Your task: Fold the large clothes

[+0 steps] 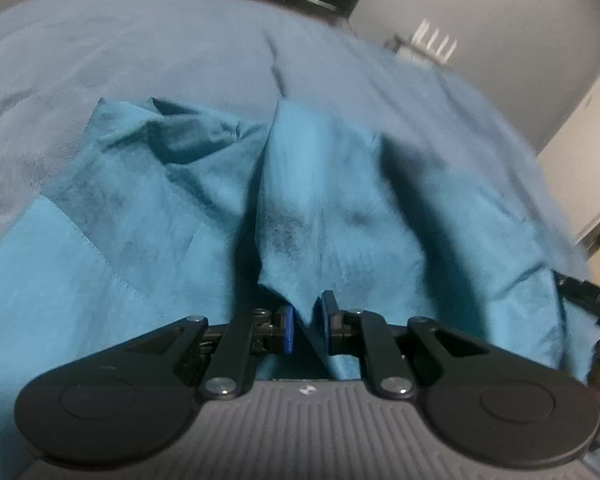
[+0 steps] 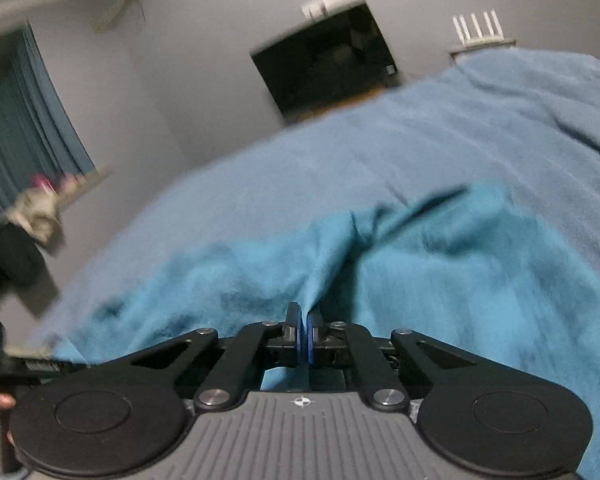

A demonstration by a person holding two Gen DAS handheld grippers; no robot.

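Both grippers had cloth between the jaws. Left gripper (image 1: 306, 322): jaws nearly together, a pointed corner of the teal garment (image 1: 204, 208) hanging in the narrow gap; whether the pads actually pressed it wasn't clear. Right gripper (image 2: 303, 334): jaws pressed together, pinching a ridge of the same garment (image 2: 440, 264). Garment lay rumpled on a paler blue bedspread (image 2: 380, 152). Dark screen (image 2: 324, 60) on the grey wall behind; frames motion-blurred.
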